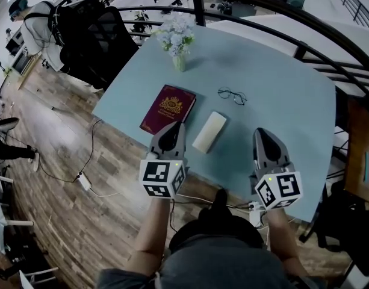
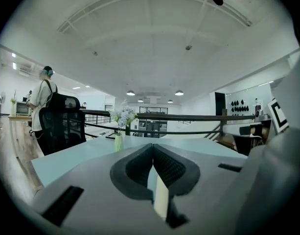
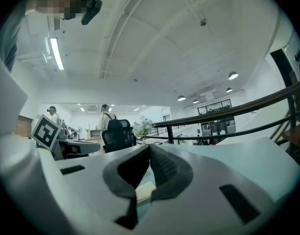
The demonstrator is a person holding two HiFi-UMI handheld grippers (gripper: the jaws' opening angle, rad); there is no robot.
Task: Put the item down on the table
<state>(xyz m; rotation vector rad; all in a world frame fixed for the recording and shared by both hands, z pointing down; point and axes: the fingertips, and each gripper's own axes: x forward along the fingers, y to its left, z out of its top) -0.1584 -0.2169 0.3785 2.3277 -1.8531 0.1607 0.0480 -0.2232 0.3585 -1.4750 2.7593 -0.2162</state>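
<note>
From the head view, a pale blue surface (image 1: 280, 89) carries four things. A red booklet (image 1: 168, 108) lies to the left, and a white case (image 1: 209, 132) lies flat just beside it. A pair of glasses (image 1: 232, 95) is farther back, and a vase of flowers (image 1: 178, 41) stands near the far edge. The left gripper (image 1: 174, 127) hangs over the near corner of the booklet. The right gripper (image 1: 261, 133) is over the bare surface, to the right of the case. The case rests between them, and neither one touches it.

In the left gripper view, the fingers (image 2: 135, 168) are clenched tip to tip with nothing between them. A strip of the white case (image 2: 161, 197) shows below them, through the gap. The vase (image 2: 119, 141) and a black chair (image 2: 61, 124) stand beyond.

In the right gripper view, the fingers (image 3: 167, 170) are also pressed together and empty. A corner of the case (image 3: 145, 192) is visible low down in the gap.
</note>
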